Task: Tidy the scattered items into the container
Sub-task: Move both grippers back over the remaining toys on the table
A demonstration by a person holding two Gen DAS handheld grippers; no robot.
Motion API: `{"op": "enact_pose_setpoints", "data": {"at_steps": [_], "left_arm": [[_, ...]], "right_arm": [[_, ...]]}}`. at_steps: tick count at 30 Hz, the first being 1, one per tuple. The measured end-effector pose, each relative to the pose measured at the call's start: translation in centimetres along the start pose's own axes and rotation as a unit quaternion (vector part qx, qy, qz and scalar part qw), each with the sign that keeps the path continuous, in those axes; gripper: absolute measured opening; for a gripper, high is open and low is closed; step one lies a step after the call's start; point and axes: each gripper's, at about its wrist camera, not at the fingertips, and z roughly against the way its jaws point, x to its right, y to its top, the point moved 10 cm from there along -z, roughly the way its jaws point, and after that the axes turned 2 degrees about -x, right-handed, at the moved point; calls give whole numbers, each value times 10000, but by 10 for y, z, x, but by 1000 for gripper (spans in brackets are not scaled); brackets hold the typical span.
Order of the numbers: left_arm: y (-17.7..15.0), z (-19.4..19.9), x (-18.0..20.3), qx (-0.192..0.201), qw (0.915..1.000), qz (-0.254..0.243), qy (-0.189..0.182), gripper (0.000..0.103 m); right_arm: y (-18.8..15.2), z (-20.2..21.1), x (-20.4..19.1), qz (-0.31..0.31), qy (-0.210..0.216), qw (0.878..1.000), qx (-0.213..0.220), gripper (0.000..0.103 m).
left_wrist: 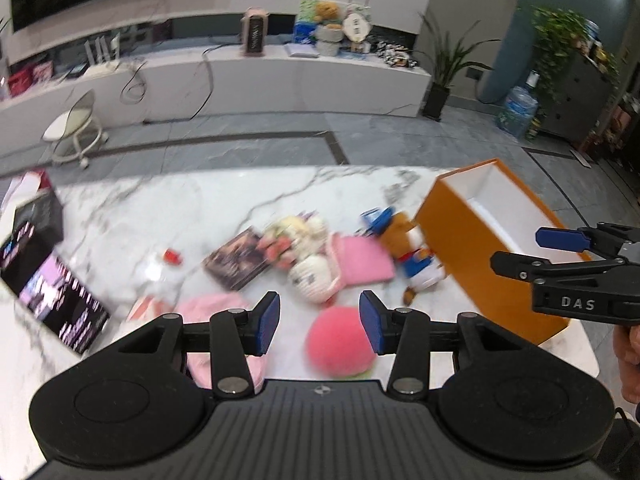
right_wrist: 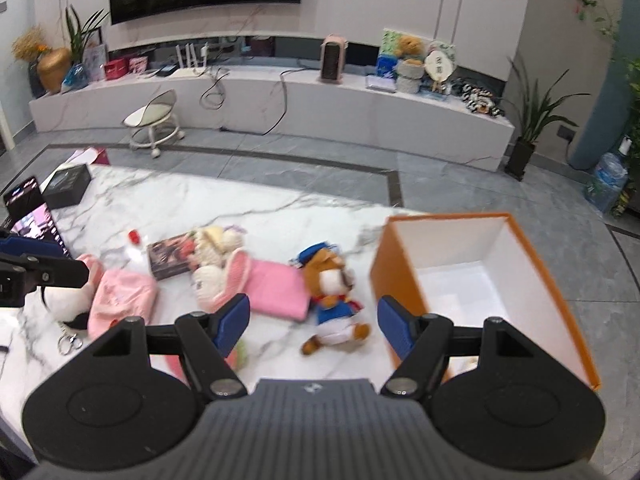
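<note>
An orange box with a white inside stands open on the right of the marble table. Left of it lie a sailor bear plush, a pink pouch, a white knitted plush, a book, a pink cloth bag and a red-capped bottle. My right gripper hovers open above the bear, holding nothing. My left gripper is open over a pink peach plush, not touching it. In the left wrist view the bear, the box and the right gripper show at the right.
A lit screen and a black case sit at the table's left end. A key ring lies near the front edge. Beyond the table are grey floor tiles, a small wheeled stool and a long white bench.
</note>
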Motion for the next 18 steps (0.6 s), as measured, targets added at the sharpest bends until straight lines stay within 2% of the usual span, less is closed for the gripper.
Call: {"op": "enact_pose_setpoints", "data": {"at_steps": [8, 12, 16, 18], "left_arm": [[-54, -13, -53, -203, 9982, 572, -28, 53], [-78, -25, -59, -374, 9976, 580, 20, 53], [-89, -36, -65, -297, 9976, 626, 70, 61], [-93, -42, -67, -279, 9977, 608, 111, 61]], "right_arm": [[-21, -24, -34, 62, 222, 9995, -202, 73], [-32, -36, -51, 23, 389, 9989, -246, 73], [-47, -48, -68, 83, 512, 9981, -327, 74], [-54, -55, -74, 73, 558, 9977, -365, 78]]}}
